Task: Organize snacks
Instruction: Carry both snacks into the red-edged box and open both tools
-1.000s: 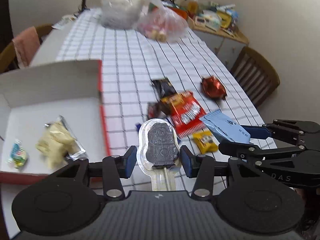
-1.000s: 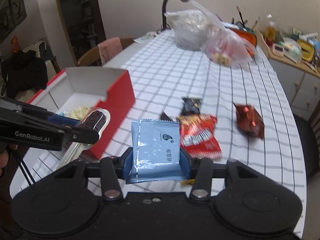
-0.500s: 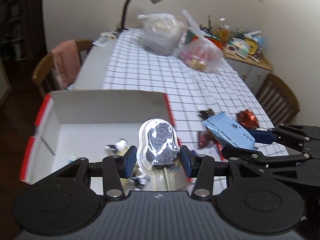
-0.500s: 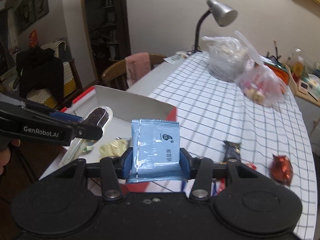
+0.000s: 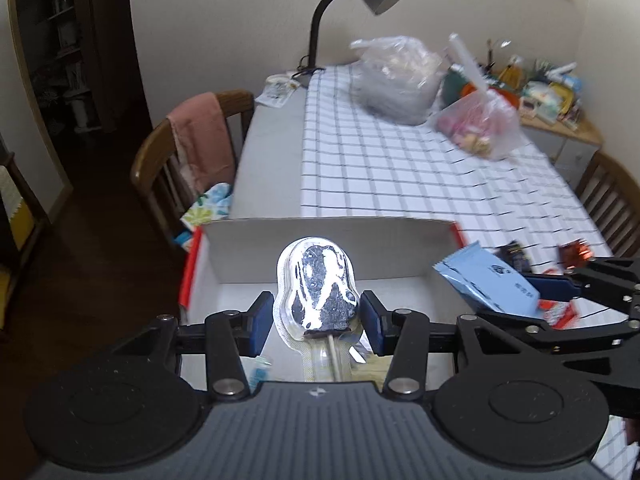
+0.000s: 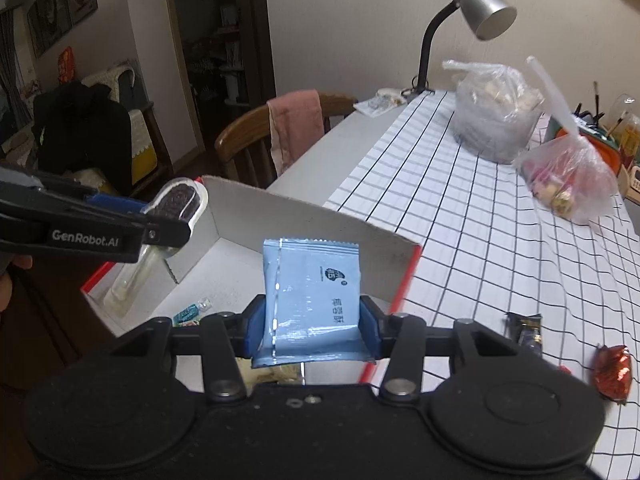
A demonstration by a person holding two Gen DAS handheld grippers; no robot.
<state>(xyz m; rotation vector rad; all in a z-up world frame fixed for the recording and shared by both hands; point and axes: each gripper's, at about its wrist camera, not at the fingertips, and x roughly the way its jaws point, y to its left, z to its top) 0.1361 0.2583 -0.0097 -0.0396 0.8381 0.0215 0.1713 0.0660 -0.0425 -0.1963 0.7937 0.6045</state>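
Two grippers: the left gripper (image 5: pixel 315 316) clamps one lollipop (image 5: pixel 318 294), the right gripper (image 6: pixel 310 326) clamps one blue packet (image 6: pixel 312 300), both above one box (image 6: pixel 304 224). At lower right, two loose snacks (image 6: pixel 612 372) lie on the table, blurred; the box's contents are mostly hidden.

Left gripper (image 6: pixel 176 216) arm, at 9 o'clock in the right wrist view: white lettering "GenRobot.AI".
Blue packet (image 6: pixel 314 300), centre: dark round logo and printed characters, too small to read.
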